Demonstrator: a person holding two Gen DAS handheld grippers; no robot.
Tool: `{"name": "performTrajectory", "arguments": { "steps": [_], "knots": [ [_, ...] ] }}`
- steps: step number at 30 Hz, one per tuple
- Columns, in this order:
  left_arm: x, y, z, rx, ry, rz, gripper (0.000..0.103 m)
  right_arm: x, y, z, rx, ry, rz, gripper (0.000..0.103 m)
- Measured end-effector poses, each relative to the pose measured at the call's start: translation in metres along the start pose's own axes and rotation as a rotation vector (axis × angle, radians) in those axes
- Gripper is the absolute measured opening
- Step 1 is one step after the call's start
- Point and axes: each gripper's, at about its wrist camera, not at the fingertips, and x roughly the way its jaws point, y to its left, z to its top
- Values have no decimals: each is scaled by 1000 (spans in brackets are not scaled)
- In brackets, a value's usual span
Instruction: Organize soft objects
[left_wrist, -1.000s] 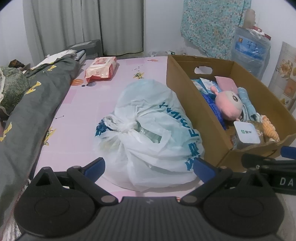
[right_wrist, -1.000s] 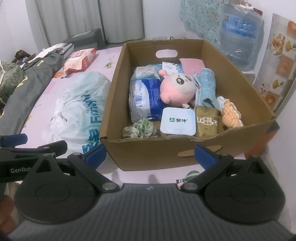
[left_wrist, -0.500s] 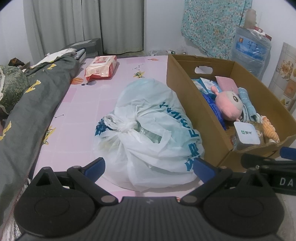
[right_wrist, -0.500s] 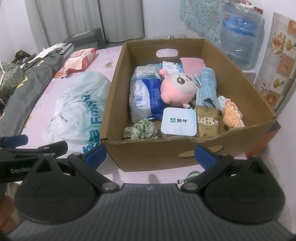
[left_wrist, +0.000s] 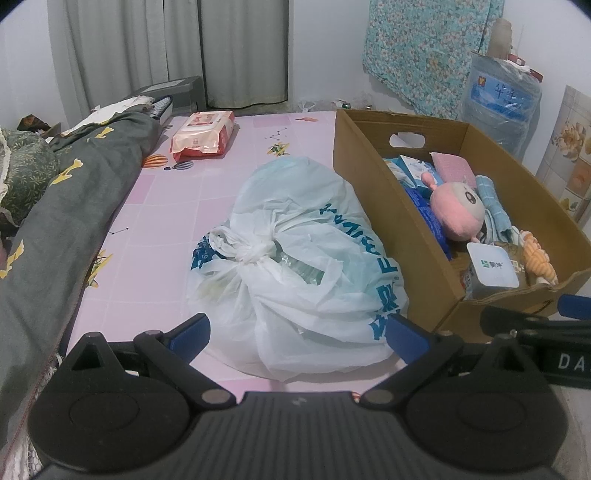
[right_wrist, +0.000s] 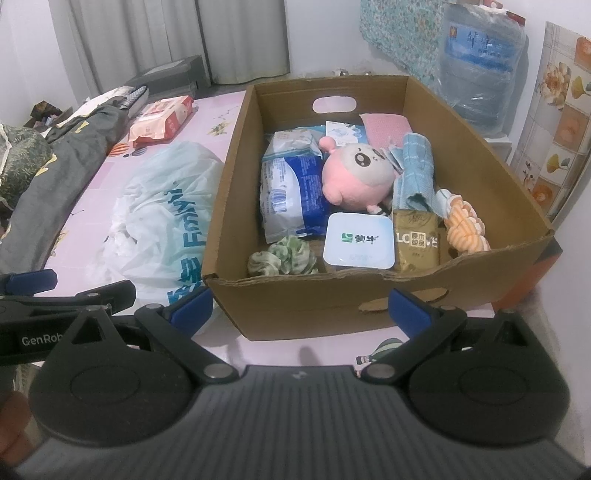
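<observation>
A cardboard box (right_wrist: 229, 206) on the pink bed holds a pink plush toy (right_wrist: 356, 177), a blue tissue pack (right_wrist: 286, 195), a teal cloth (right_wrist: 415, 170), a green scrunchie (right_wrist: 282, 256), an orange knitted piece (right_wrist: 465, 225), a white tub (right_wrist: 358, 240) and a gold packet (right_wrist: 415, 240). A knotted white plastic bag (left_wrist: 295, 258) lies left of the box (left_wrist: 373, 184). My left gripper (left_wrist: 295, 334) hangs open just before the bag. In front of the box's near wall, my right gripper (right_wrist: 301, 308) is open and empty.
A pink wipes pack (left_wrist: 203, 134) lies far back on the bed. A dark grey blanket (left_wrist: 74, 206) runs along the left edge. A big water bottle (right_wrist: 480, 62) and a tiled wall stand right of the box. Curtains hang behind.
Both views have shifted only slightly; the grippers hold almost still and stay open. Nothing on the bed or in the box has moved.
</observation>
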Motion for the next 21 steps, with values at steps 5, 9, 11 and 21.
{"name": "performTrajectory", "arguments": {
  "steps": [5,9,11,21],
  "knots": [
    [0,0,0,0,1,0,102,0,0,0,-1,-1,-1,102],
    [0,0,0,-1,3,2,102,0,0,-1,1,1,-1,102],
    [1,0,0,-2,4,2,102,0,1,-2,4,5,1,102],
    [1,0,0,-2,5,3,102,1,1,-2,6,6,0,102]
  ]
}}
